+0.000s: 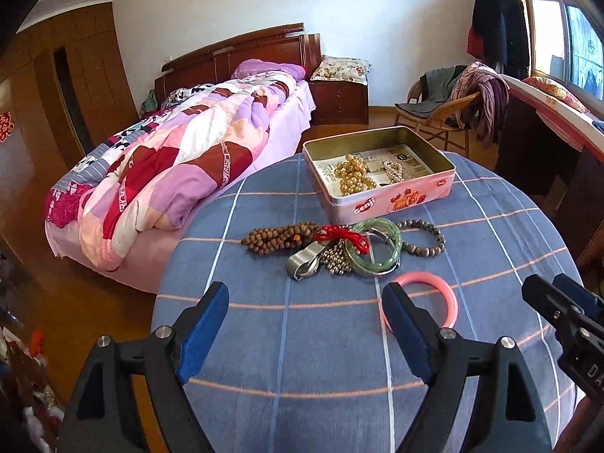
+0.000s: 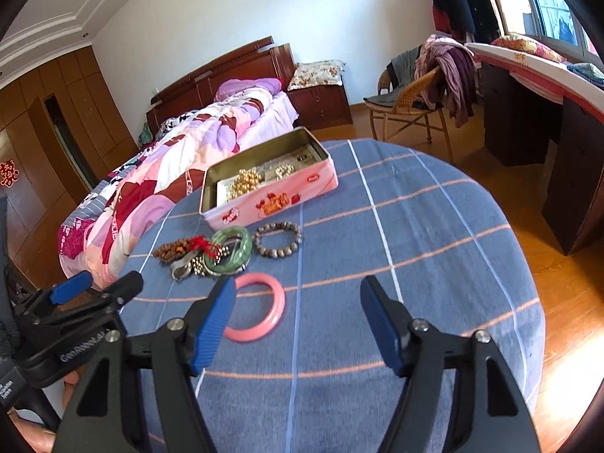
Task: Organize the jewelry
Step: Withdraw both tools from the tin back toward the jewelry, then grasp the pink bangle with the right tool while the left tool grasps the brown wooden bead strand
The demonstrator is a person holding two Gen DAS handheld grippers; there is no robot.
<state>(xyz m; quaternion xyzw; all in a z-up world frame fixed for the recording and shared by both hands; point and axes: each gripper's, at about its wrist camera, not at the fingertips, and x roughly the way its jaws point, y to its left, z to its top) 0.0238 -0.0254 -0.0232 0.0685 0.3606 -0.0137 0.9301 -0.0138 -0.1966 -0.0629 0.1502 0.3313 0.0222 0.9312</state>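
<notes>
- A bedroom is shown, with a quilted bed (image 1: pixel 181 158) behind a round table (image 1: pixel 302 339) covered in blue checked cloth.
- An open pink tin (image 1: pixel 381 173) stands at the table's far side; gold beads (image 1: pixel 353 175) and a pale beaded bracelet (image 1: pixel 393 170) are already held in it.
- In front of the tin, a tangled heap is seen: brown wooden beads (image 1: pixel 279 238), a red cord (image 1: pixel 341 236), a metal watch band (image 1: pixel 305 262) and a green jade bangle (image 1: pixel 375 245). A grey stone bracelet (image 1: pixel 422 238) lies beside it, and a pink bangle (image 2: pixel 256 307) nearer.
- The left claw (image 1: pixel 305 328) and right claw (image 2: pixel 298 321) are both spread wide and empty.
- If the jade bangle is lifted, the red cord may be dragged along, since the two overlap.
- The smooth pink bangle could be pinched out of the pads and rolled off the table.
</notes>
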